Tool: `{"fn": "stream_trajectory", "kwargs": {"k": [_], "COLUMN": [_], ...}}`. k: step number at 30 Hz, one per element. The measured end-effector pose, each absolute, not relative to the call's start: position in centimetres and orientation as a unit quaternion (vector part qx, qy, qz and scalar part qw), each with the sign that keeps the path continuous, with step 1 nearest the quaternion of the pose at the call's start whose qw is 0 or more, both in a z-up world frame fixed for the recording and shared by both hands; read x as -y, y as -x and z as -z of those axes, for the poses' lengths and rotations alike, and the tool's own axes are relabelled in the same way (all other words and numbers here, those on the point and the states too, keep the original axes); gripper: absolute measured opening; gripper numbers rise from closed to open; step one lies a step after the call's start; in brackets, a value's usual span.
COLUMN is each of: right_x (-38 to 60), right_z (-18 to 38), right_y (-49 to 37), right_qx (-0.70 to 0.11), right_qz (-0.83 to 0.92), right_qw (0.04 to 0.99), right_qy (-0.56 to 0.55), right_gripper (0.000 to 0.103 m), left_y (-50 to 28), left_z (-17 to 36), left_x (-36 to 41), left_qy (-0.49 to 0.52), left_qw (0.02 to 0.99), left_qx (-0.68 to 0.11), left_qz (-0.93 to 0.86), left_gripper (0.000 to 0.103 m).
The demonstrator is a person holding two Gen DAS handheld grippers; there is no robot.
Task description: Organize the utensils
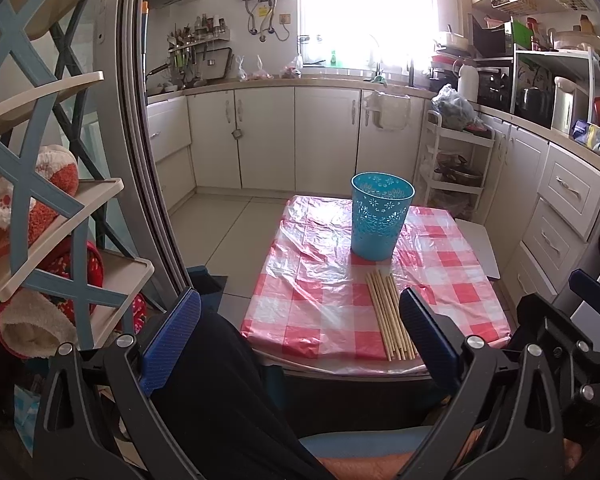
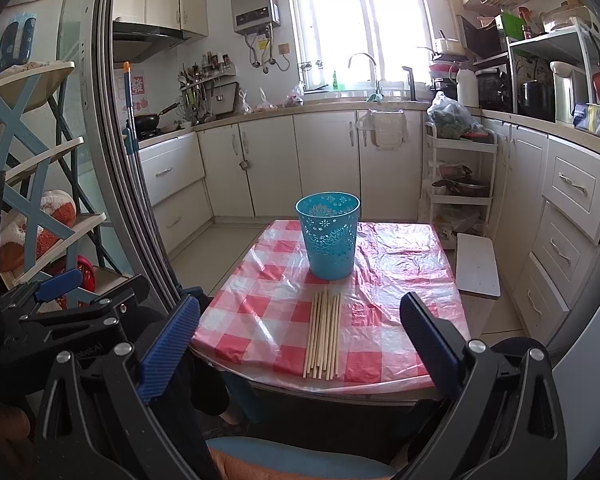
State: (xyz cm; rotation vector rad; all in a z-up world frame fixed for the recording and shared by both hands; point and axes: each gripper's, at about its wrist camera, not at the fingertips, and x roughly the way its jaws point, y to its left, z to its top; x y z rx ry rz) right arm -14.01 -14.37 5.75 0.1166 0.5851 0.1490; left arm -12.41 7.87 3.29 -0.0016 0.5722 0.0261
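Both open tools point(image 1: 300, 300) point(image 2: 300, 304) short of chopsticks point(image 2: 323, 334) beside cup point(image 2: 329, 236)

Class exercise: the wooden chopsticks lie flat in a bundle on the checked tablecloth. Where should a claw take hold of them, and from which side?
Grip the chopsticks around mid-length, coming down from above with the fingers closing across the bundle. They lie flat and parallel, pointing toward the blue cup, so squeezing from both long sides probably gathers them. The right claw, open and facing them squarely, looks better placed.

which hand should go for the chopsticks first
Right, probably. The chopsticks lie centred between the open right tongs; for the left tongs, also open, they sit off toward one finger.
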Motion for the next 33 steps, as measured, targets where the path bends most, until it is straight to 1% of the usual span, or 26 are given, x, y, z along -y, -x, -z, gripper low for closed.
{"fn": "stream_trajectory", "kwargs": {"k": [19, 33], "right_x": [14.4, 15.0], "right_z": [-5.3, -3.3], "right_y": [13.9, 12.2], "right_qx": [-0.291, -0.313], "right_qz": [-0.073, -0.07], "right_qw": [0.952, 0.945], "right_qy": [-0.057, -0.057], "right_gripper": [0.096, 0.096], "left_y": [12.3, 9.6], "left_z": [-3.2, -1.0], "left_x": [-7.9, -7.4], "left_qy": [-0.001, -0.01], "left_qw": [0.958, 0.949], "left_qx": [-0.287, -0.315], "left_qz": [-0.013, 0.001], "left_gripper": [0.096, 0.096]}}
